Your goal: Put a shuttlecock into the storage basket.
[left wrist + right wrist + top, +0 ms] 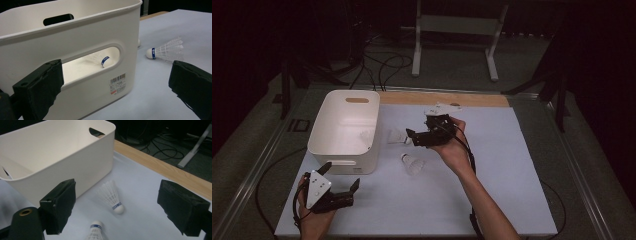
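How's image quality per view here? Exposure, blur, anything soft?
High view: dim, dark surround past the table, the white plastic bin brightest, detail soft. Left gripper view: brighter, the bin's barcode label sharp, near black jaws blurred. Right gripper view: the white feather shuttlecock fairly crisp, jaws soft, background cables dark.

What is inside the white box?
One shuttlecock lies inside the white box, seen through its handle hole. The walls hide the rest of the floor, so more could be there.
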A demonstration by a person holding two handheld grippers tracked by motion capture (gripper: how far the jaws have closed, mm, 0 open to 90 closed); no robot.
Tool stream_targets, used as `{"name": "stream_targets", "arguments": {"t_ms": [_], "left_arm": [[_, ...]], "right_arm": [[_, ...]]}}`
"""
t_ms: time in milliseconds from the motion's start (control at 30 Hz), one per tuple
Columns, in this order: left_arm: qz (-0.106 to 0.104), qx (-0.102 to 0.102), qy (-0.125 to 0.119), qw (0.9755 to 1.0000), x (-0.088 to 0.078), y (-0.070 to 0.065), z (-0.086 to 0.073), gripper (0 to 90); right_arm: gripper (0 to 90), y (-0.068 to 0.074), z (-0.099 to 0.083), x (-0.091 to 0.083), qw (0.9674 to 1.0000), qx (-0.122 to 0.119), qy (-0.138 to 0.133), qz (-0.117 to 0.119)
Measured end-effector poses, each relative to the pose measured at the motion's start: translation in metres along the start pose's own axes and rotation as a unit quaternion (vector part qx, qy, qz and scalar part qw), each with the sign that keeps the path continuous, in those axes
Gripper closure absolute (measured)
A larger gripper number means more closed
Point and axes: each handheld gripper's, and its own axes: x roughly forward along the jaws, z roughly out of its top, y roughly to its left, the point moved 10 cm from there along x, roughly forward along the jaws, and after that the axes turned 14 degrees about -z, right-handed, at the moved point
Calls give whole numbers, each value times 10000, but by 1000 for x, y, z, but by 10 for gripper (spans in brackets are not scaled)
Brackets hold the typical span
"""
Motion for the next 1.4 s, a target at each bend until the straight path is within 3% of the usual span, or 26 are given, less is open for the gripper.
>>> {"name": "stream_targets", "arguments": {"t_ms": [433,1400], "left_arm": [[-3,0,3,10000,0,0,0,2],[-6,2,1,10000,0,0,0,2]], "right_arm": [[153,-10,-16,-3,9999,2,76,-95],[163,-15,-55,3,9989,-82,436,-168]]}}
